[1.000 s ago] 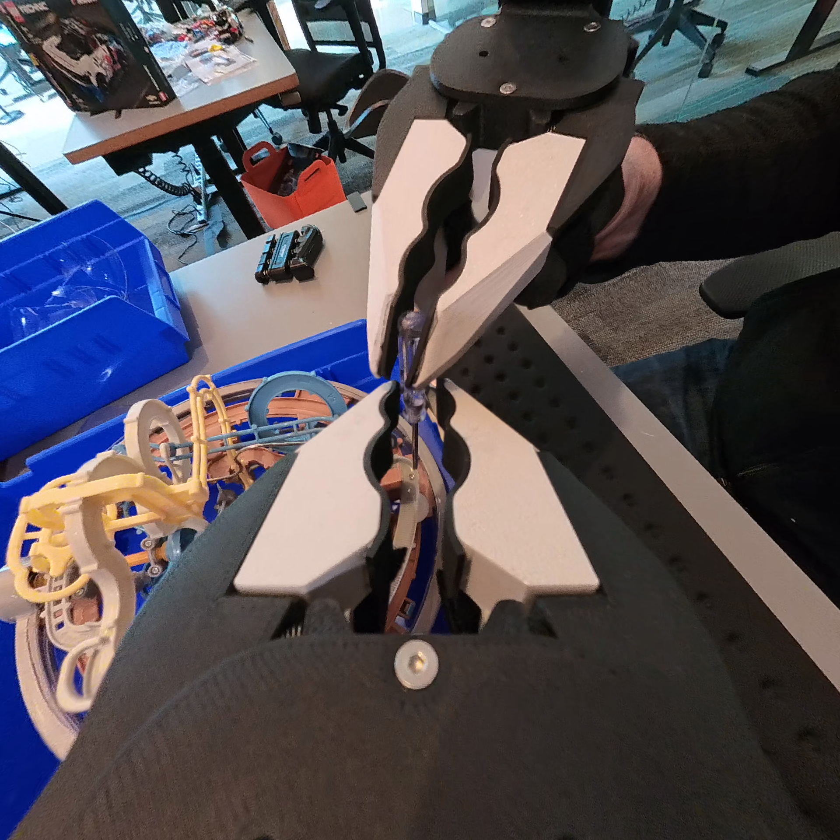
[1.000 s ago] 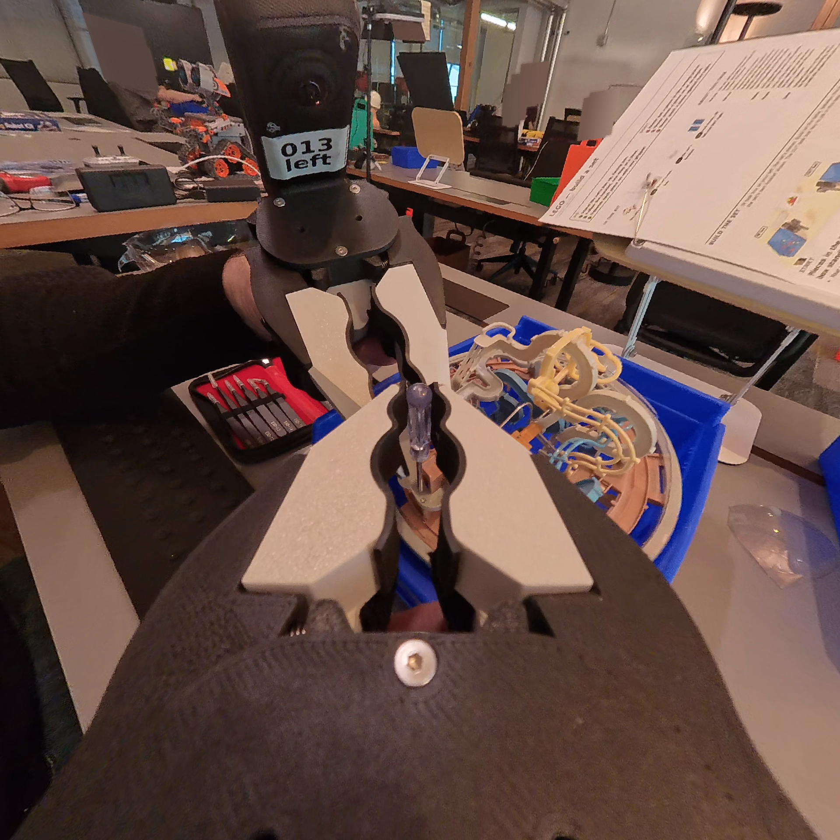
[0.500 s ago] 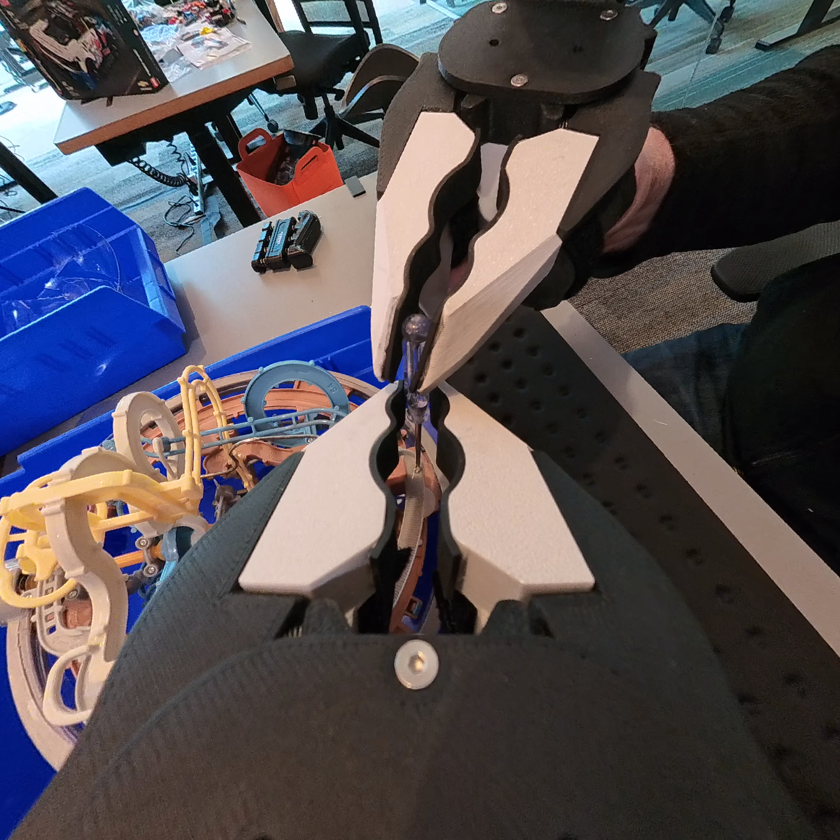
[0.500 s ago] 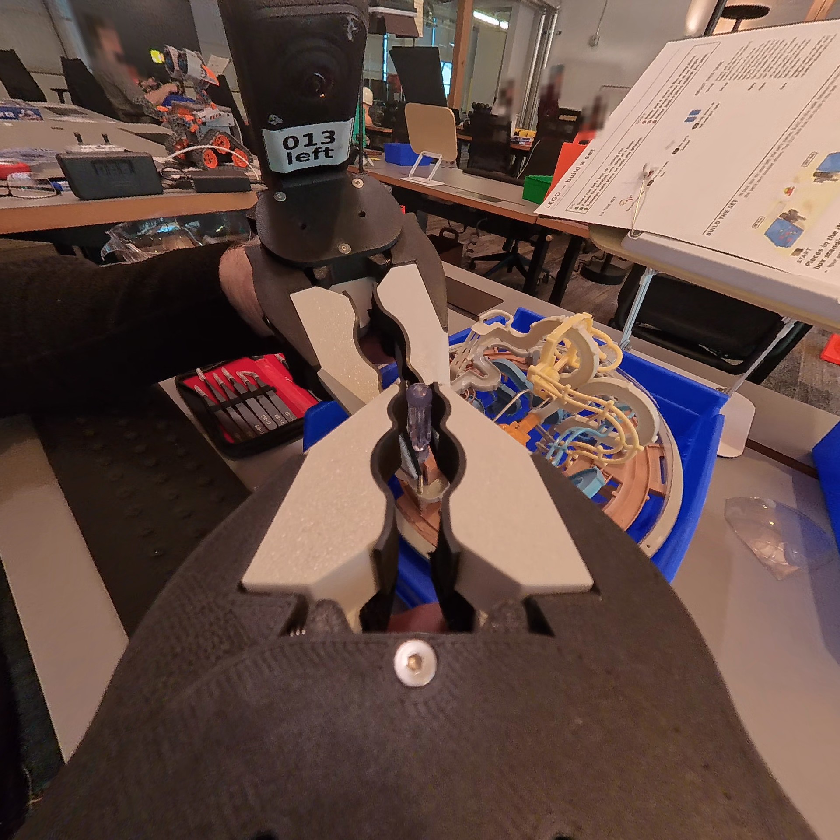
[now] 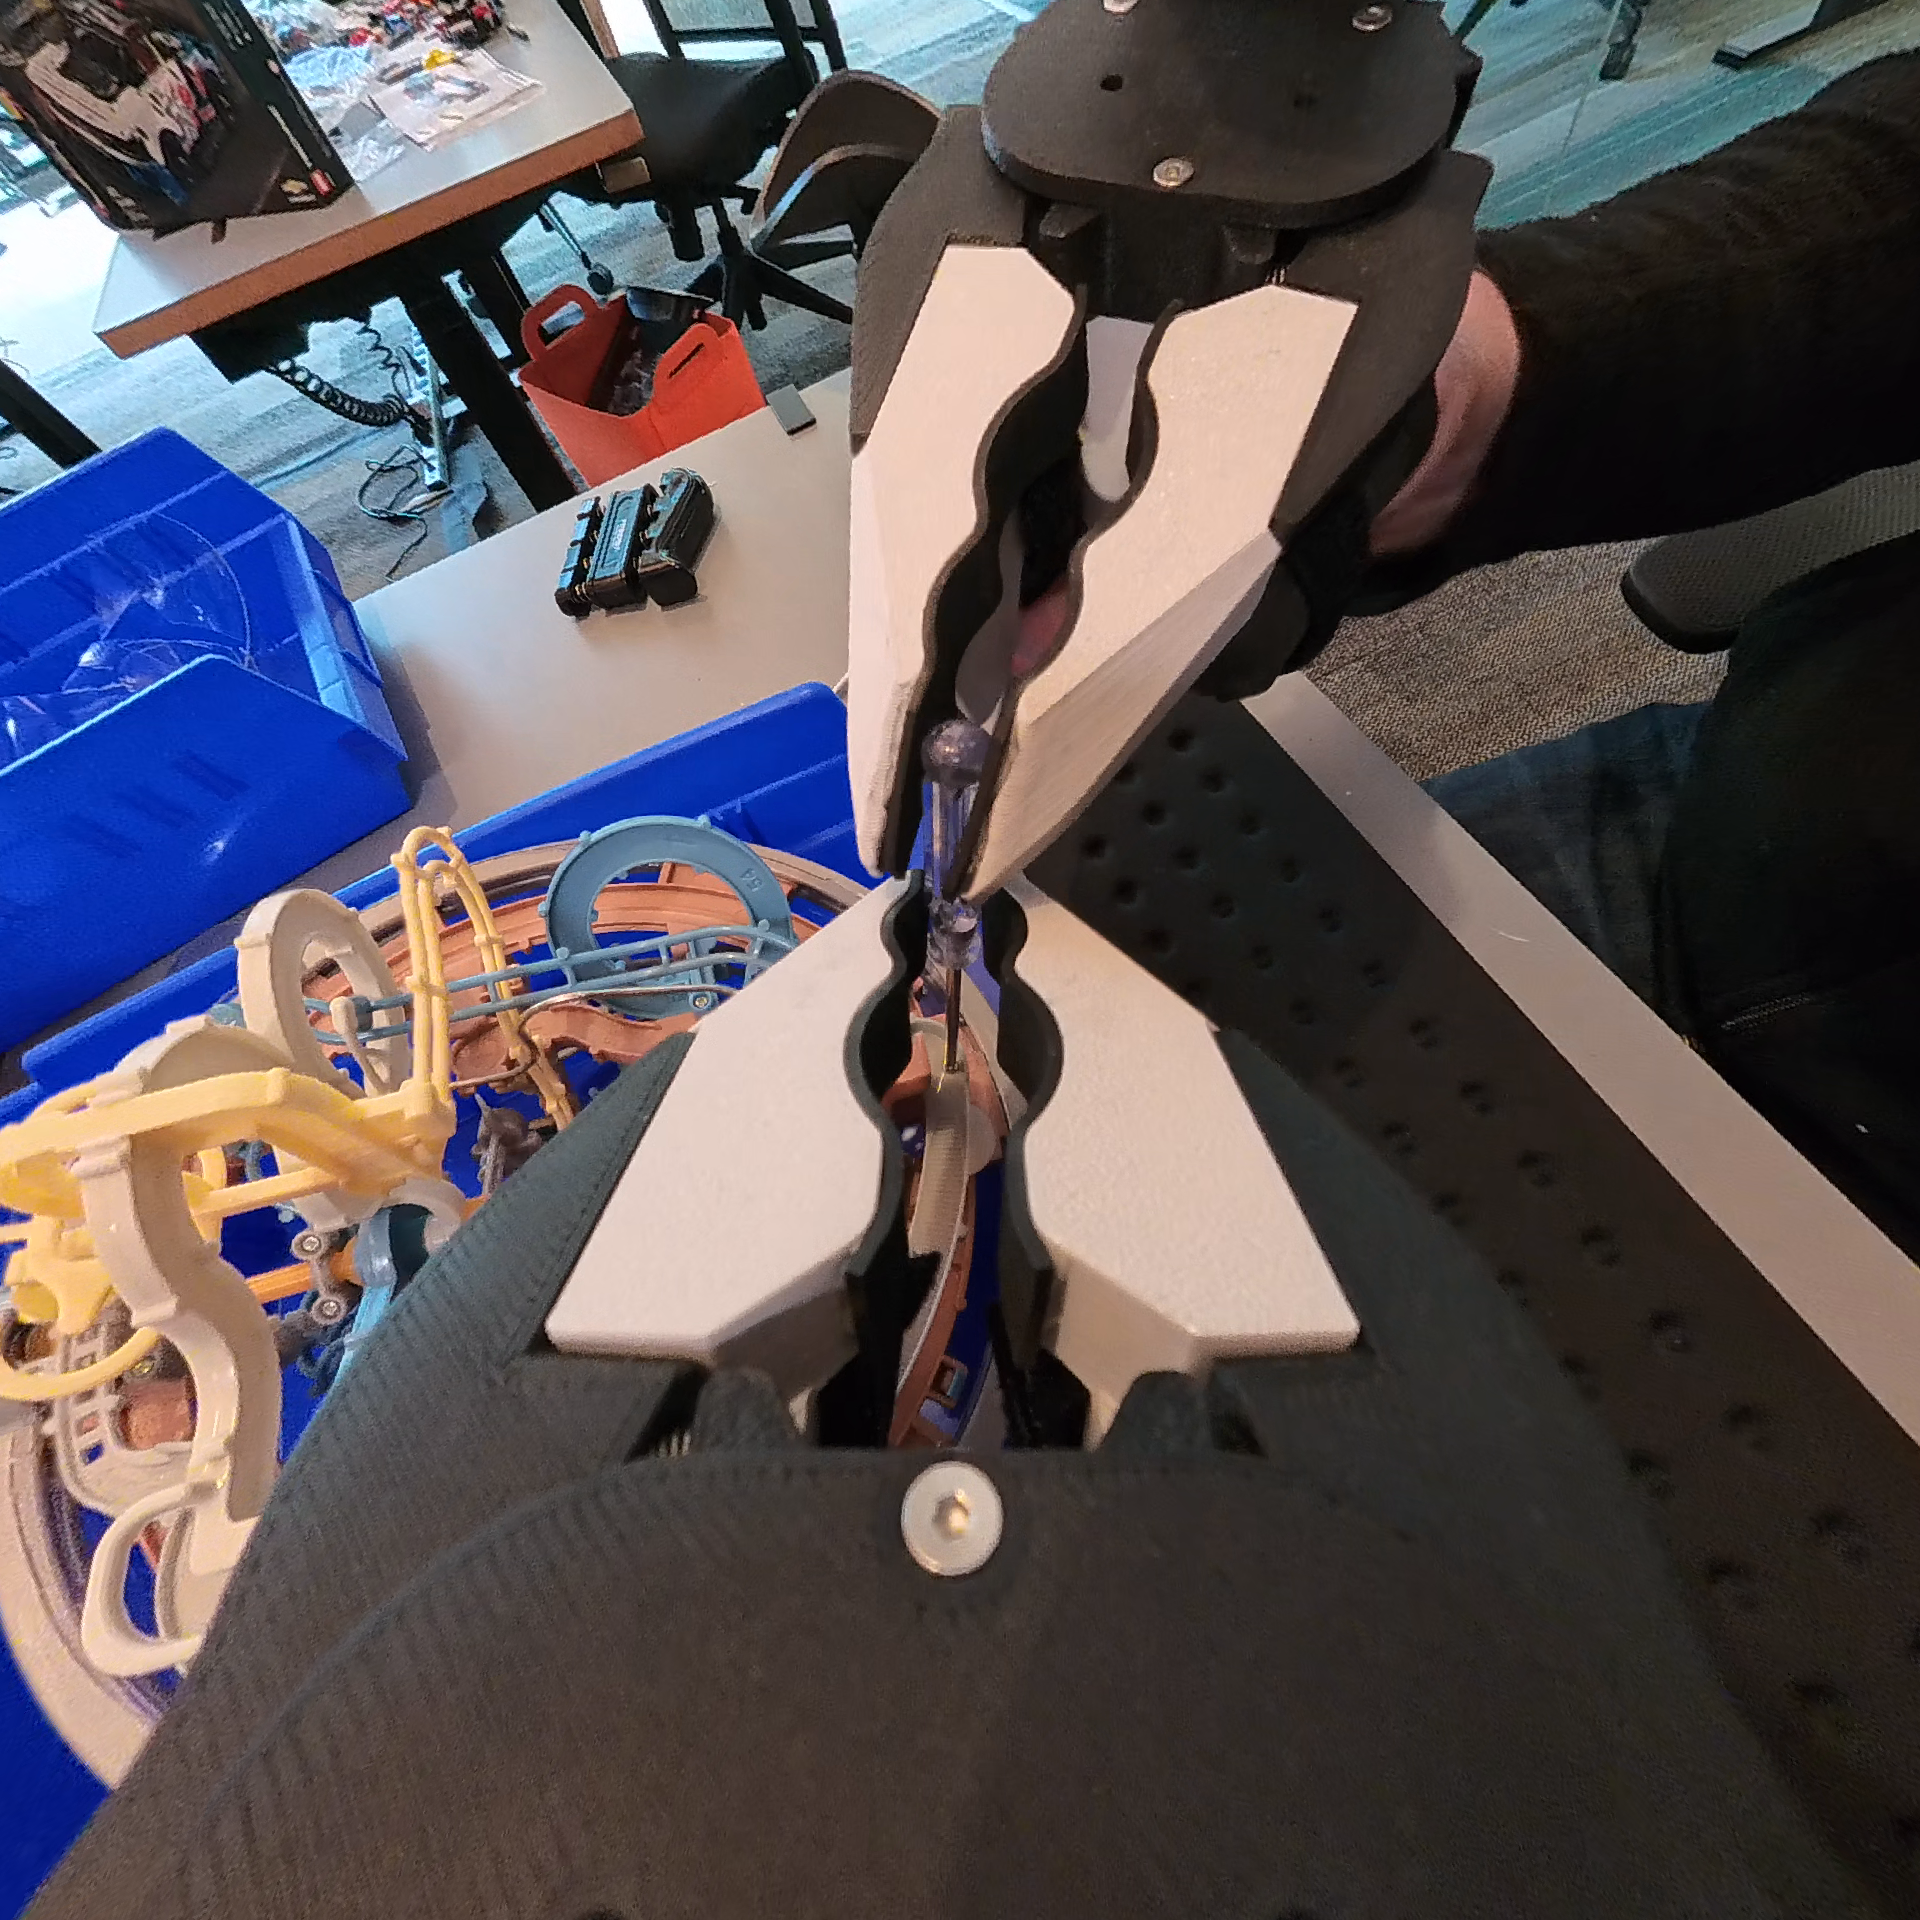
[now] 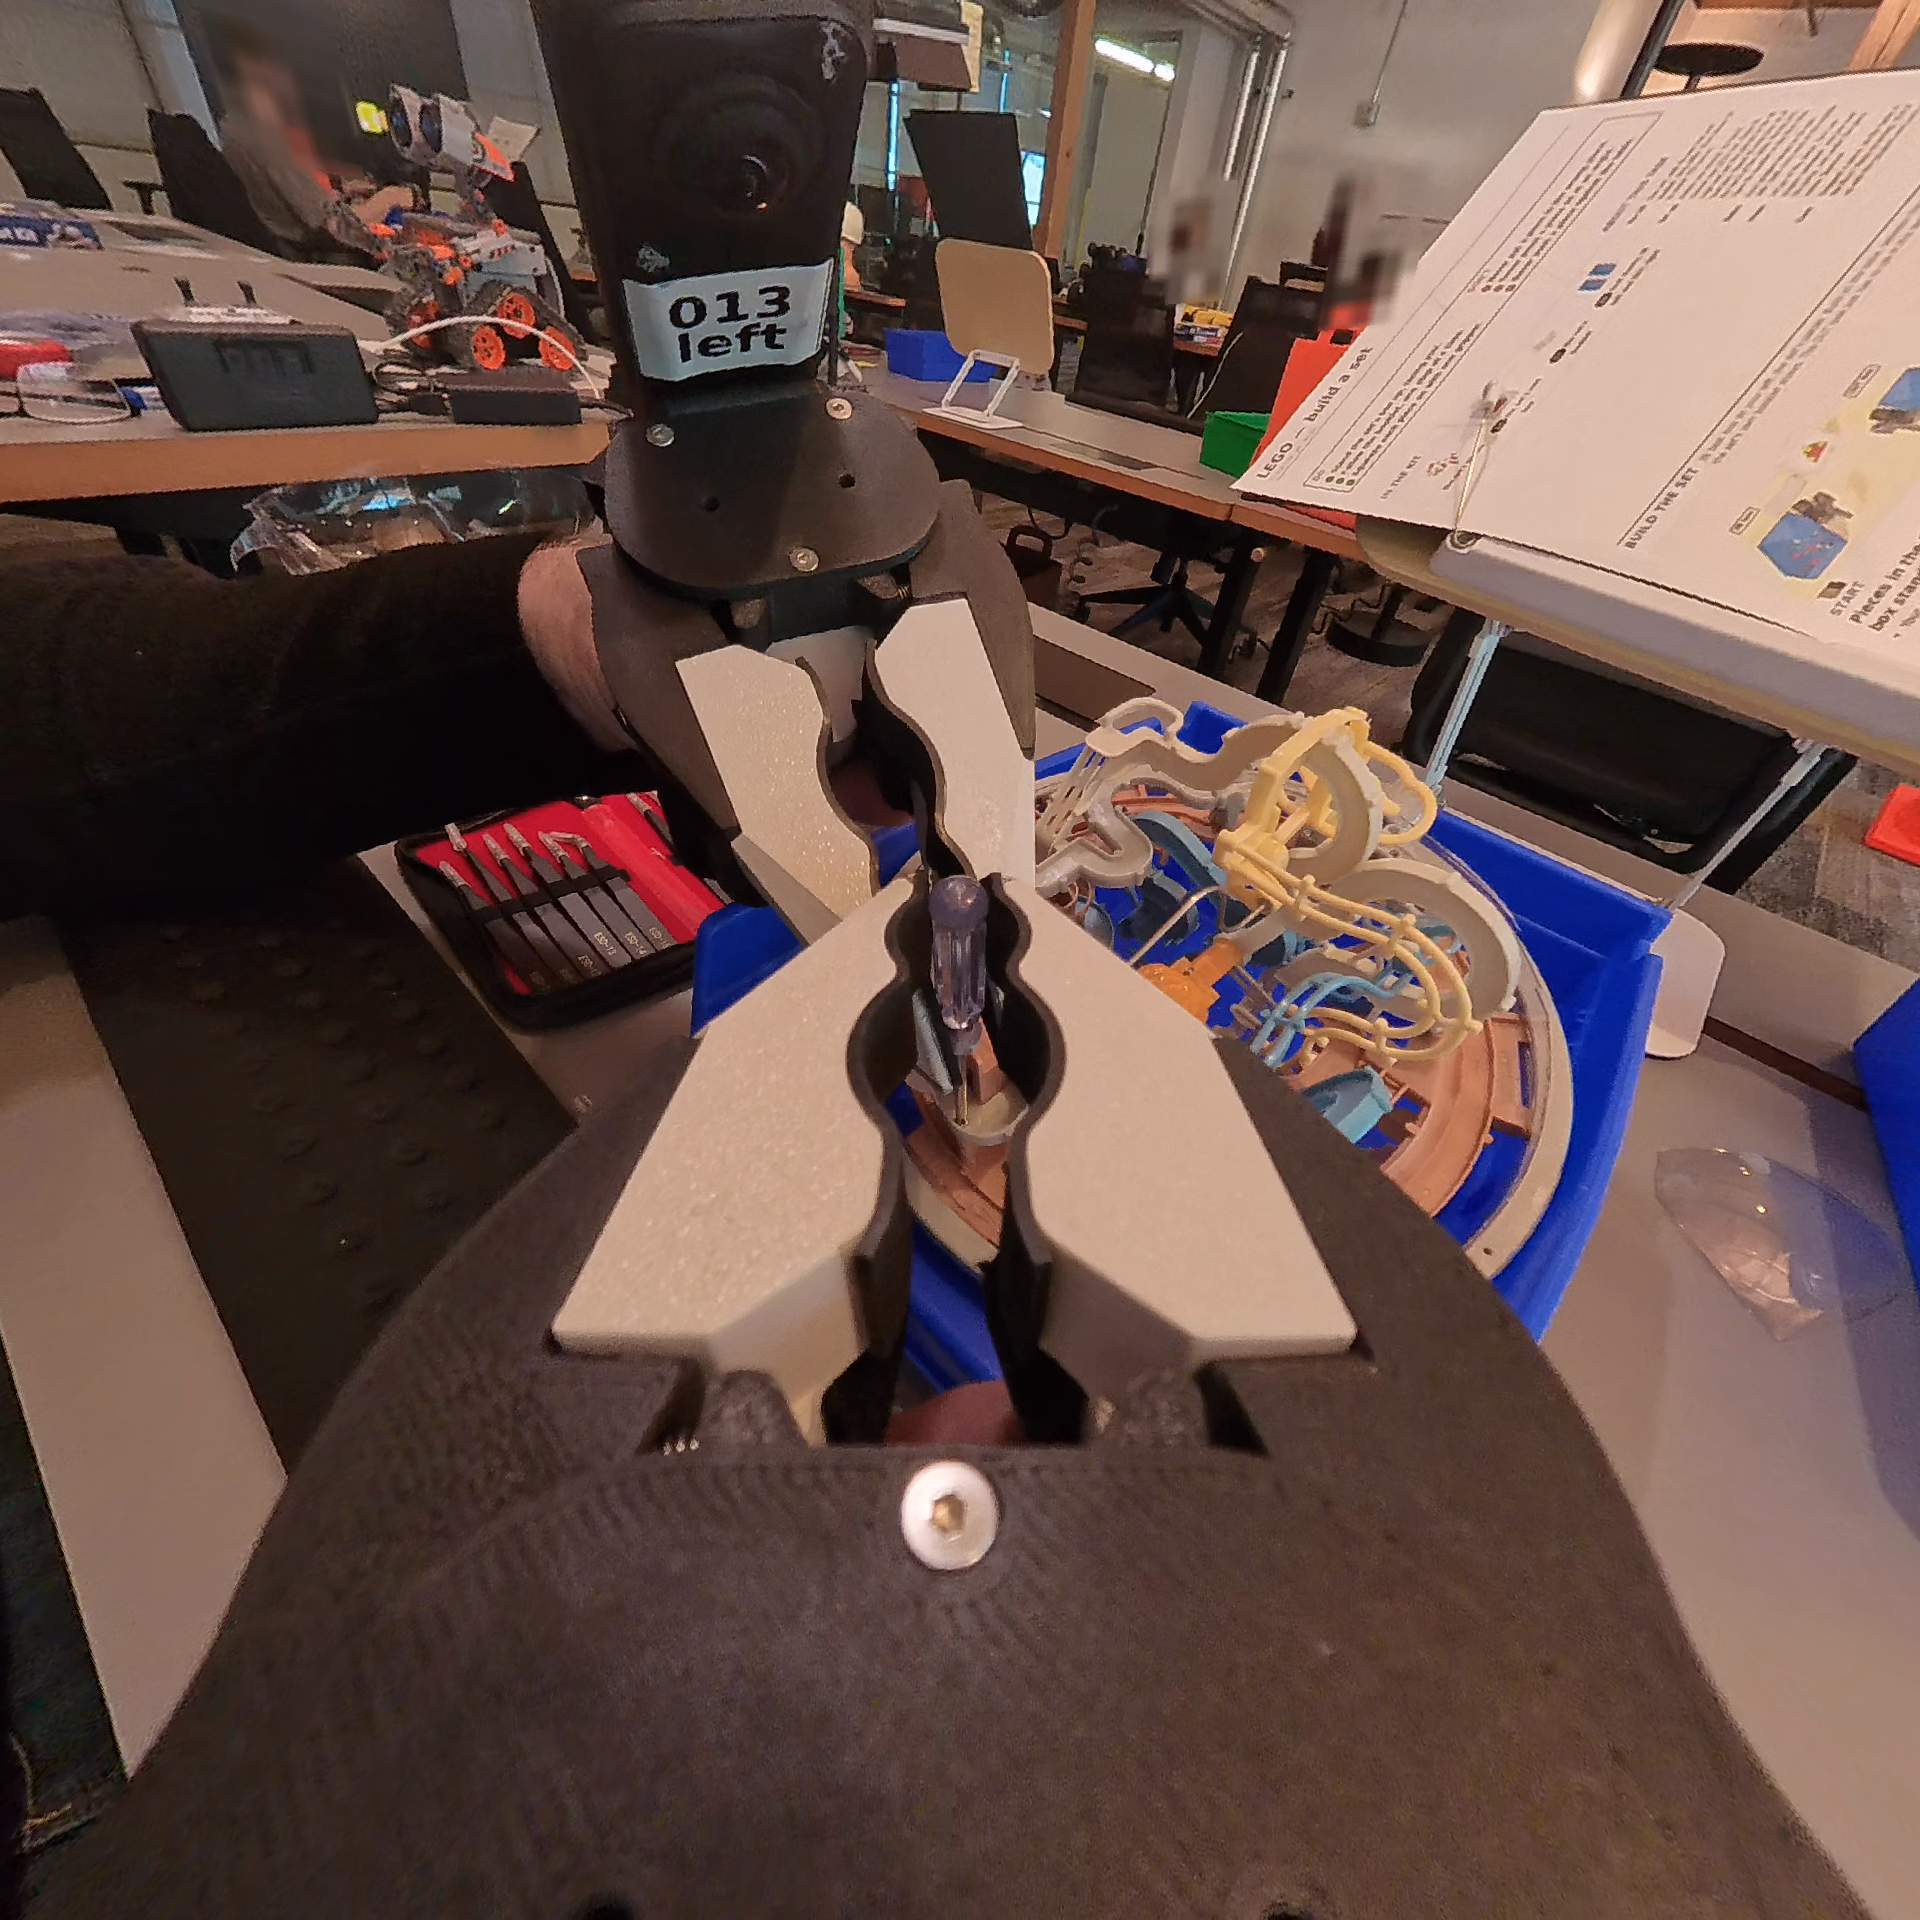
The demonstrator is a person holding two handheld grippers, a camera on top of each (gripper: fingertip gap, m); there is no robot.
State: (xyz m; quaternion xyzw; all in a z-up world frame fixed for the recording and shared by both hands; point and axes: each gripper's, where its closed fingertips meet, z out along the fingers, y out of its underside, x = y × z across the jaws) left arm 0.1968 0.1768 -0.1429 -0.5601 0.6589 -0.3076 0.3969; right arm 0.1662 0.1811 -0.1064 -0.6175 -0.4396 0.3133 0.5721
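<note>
Grey worktable (image 5: 488, 644) carries a blue bin (image 6: 1579, 1091) holding a marble-run maze (image 6: 1299, 935). Right gripper (image 5: 925, 883) is clenched on a small screwdriver (image 6: 956, 966), upright, tip down on the maze rim; left gripper (image 5: 951, 914), nearly closed and grasping nothing, meets it tip to tip. Since a second ago little has shifted.

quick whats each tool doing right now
left tool: nearly closed around the lower end of the screwdriver; whether it grips cannot be told
right tool: closed, holding the screwdriver by its handle
</note>
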